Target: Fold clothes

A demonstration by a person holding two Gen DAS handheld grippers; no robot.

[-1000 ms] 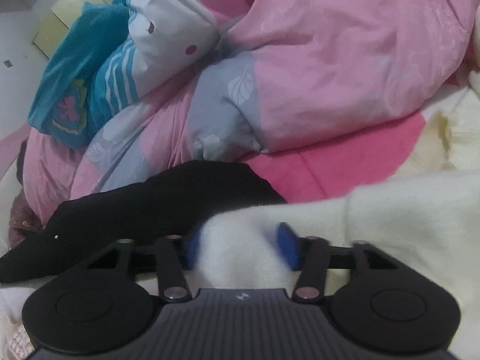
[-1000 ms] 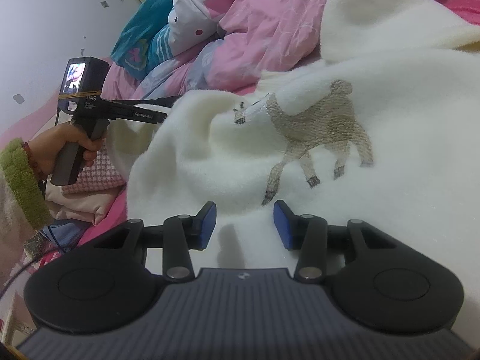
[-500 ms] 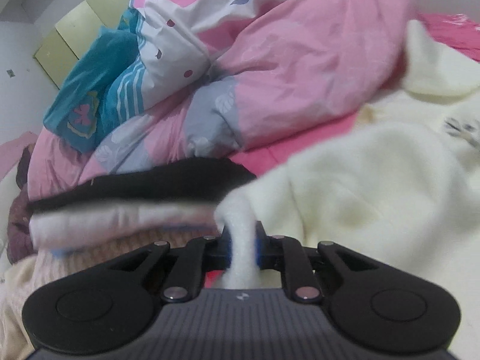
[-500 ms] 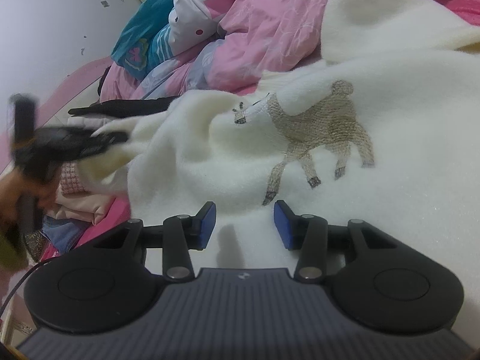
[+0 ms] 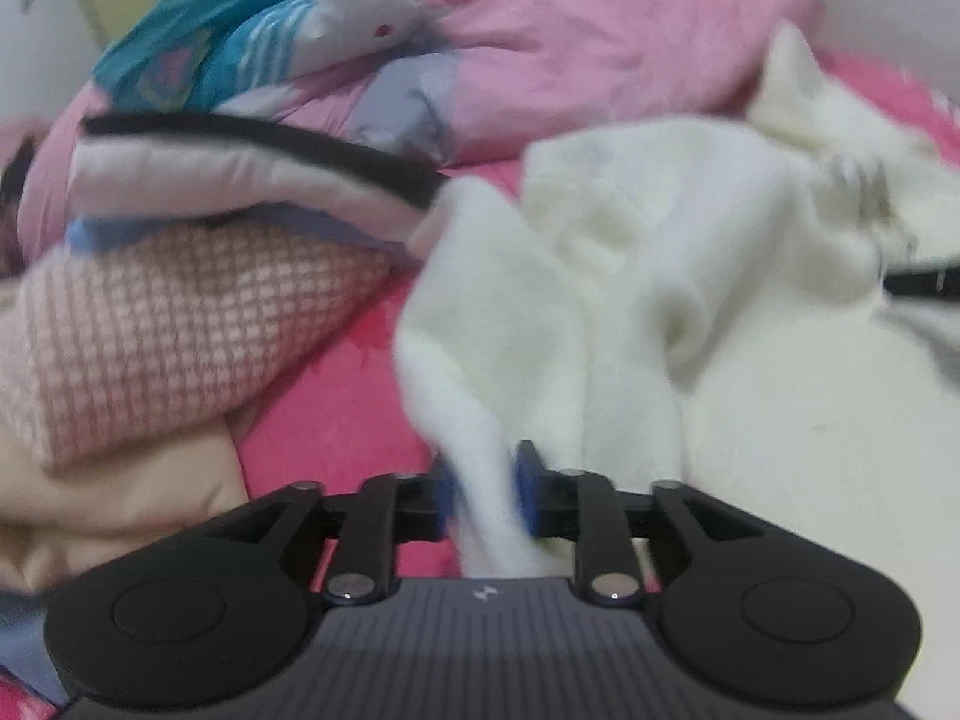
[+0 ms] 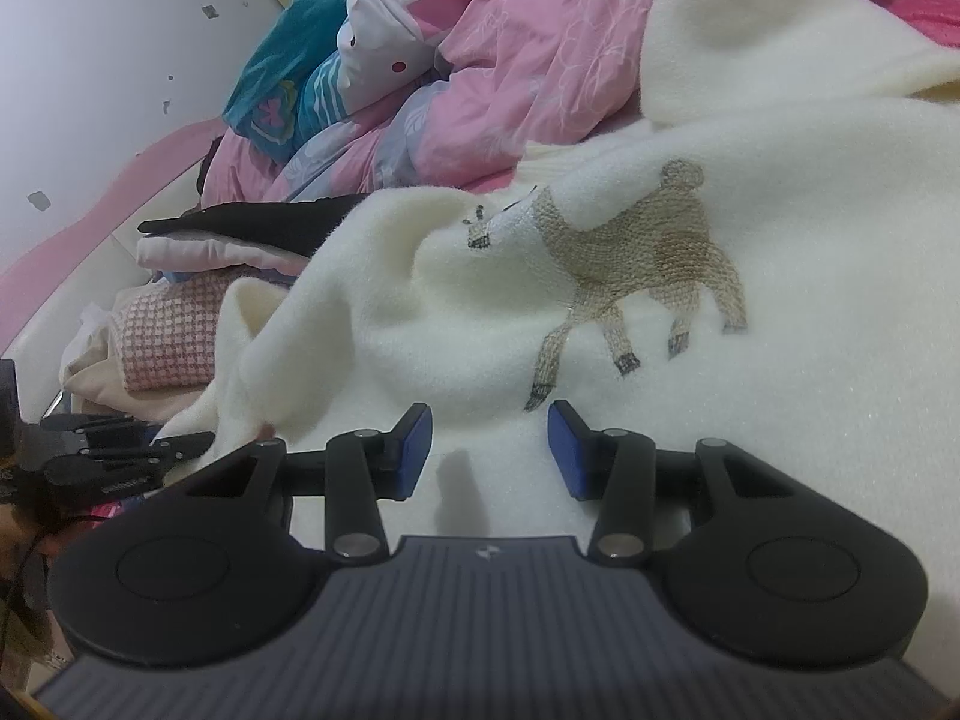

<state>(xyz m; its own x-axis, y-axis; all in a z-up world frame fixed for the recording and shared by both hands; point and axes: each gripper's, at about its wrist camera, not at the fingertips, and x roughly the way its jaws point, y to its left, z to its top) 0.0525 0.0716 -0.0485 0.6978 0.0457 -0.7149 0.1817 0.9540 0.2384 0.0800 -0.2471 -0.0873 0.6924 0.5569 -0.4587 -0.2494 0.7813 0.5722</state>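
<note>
A cream fleece sweater (image 6: 690, 420) with a brown stitched animal (image 6: 648, 258) lies spread on the pink bed. Its sleeve (image 5: 480, 360) runs down between the blue pads of my left gripper (image 5: 487, 495), whose jaws are opening; the fabric still fills the gap and touches both pads. In the right wrist view that left gripper (image 6: 198, 441) sits at the lower left, at the sleeve's end. My right gripper (image 6: 489, 450) hovers open just over the sweater's body, with nothing between its fingers.
A stack of folded clothes lies left of the sweater: a black piece (image 5: 270, 144) on top, pale pink (image 5: 210, 186) below it, then a pink checked knit (image 5: 162, 324). A bunched pink quilt (image 5: 600, 42) and a teal pillow (image 5: 198, 48) fill the back. A person's hand (image 6: 18, 540) shows at the left edge.
My left gripper has pulled the sleeve outward and down toward the near edge, past the stack, stretching it out. Its jaws squeezed tight, then widened. The right gripper stayed still.
</note>
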